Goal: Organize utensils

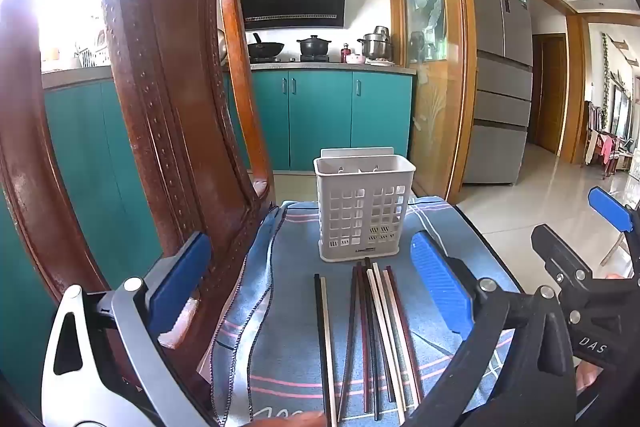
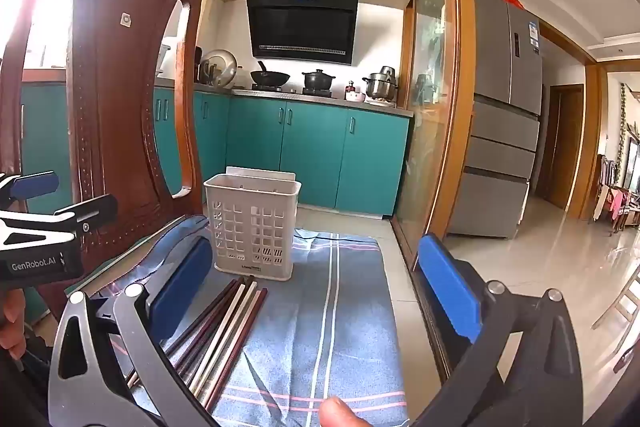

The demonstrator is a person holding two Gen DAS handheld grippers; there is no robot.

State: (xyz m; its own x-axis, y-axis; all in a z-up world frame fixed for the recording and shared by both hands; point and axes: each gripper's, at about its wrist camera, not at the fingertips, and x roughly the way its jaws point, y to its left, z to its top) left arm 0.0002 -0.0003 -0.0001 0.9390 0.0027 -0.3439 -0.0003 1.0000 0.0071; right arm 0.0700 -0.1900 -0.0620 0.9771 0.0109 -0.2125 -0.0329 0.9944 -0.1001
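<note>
The chopsticks [image 1: 372,339] lie loose on the blue cloth [image 1: 280,359], a bundle of dark, reddish and pale sticks fanned slightly, with two more [image 1: 323,343] set a little apart on the side toward the chair; their far tips reach almost to the foot of the holder [image 1: 364,205]. The holder is a white slotted basket standing upright on the far part of the cloth; nothing shows above its rim. In the right wrist view the same sticks [image 2: 228,327] run diagonally from the holder [image 2: 252,227] toward the lower left, partly hidden behind a blue finger [image 2: 180,291].

The left gripper [image 1: 312,291] hovers above the sticks, jaws wide, holding nothing; the bundle lies between and below its blue pads [image 1: 440,287]. The right gripper [image 2: 316,291] hangs over bare cloth [image 2: 328,315] beside the sticks, jaws also wide and empty.

A carved wooden chair [image 1: 168,131] stands against the cloth's left edge; behind are teal cabinets [image 1: 320,115], a stove with pots [image 1: 314,47] and a grey fridge [image 1: 500,87].
</note>
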